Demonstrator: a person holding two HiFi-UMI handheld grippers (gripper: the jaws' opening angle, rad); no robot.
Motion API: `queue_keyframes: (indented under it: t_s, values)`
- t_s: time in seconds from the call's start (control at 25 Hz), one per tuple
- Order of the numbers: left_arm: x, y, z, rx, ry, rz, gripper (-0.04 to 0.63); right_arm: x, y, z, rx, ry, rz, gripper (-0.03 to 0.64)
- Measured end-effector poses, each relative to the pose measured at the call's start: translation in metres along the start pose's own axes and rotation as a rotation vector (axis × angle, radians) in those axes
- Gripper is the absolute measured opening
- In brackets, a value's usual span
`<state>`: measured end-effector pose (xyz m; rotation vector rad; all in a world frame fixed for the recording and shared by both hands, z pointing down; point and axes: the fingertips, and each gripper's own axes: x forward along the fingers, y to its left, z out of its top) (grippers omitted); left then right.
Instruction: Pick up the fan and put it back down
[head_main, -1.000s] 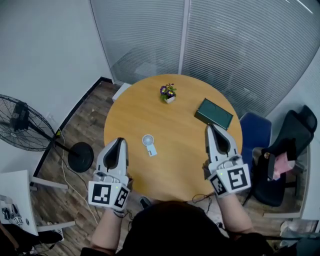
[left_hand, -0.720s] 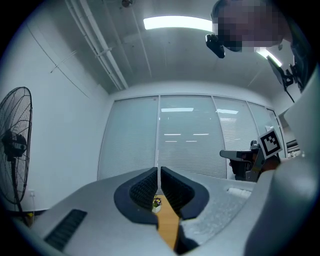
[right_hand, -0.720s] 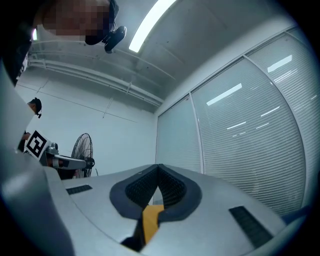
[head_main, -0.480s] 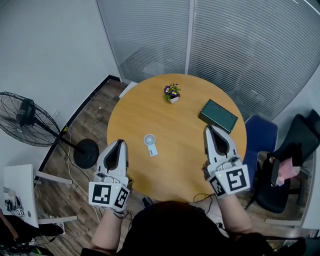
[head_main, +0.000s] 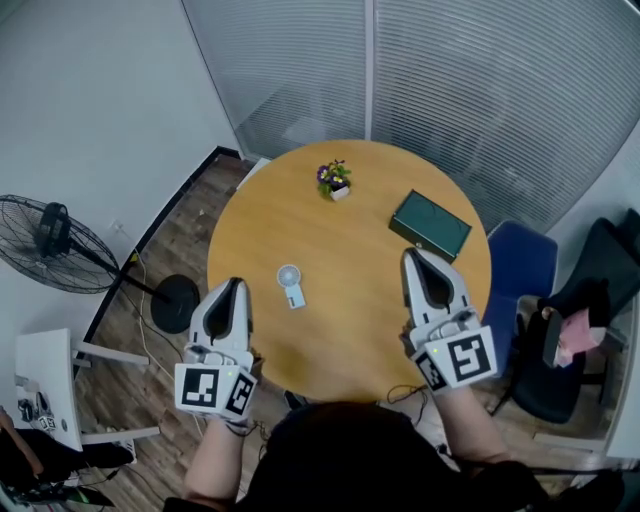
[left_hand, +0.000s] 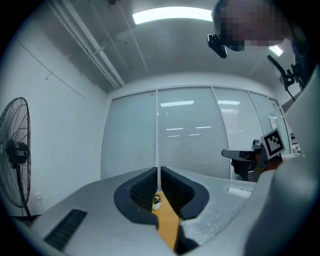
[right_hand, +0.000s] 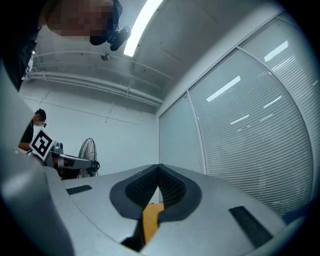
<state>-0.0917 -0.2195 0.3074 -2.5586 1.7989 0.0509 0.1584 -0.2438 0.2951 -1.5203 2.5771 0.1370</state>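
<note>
We stood at a round wooden table (head_main: 350, 340), seen from above, with a gripper in each hand. The left gripper (head_main: 236, 286) hung over the table's near left edge and the right gripper (head_main: 411, 256) over its near right side. Both had their jaws pressed together with nothing between them. The small white hand fan (head_main: 290, 284) lay flat on the table between the two, nearer the left one, and neither touched it. That would fit a fan waiting to be lifted or one already set back down. We judged three risks. Closed jaws brought to it would only push it across the smooth top. A pinch on its round head might let it swing or slip. The big floor fan (head_main: 55, 245) at the left could be mistaken for it.
</note>
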Motion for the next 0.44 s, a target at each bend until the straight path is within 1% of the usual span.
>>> queue_keyframes:
  t_s: [0.44]
  values:
    - [0.010, -0.025, -0.016, -0.012, 0.022, 0.052, 0.021, -0.008, -0.031, -0.009, 0.003, 0.012, 0.039, 0.003]
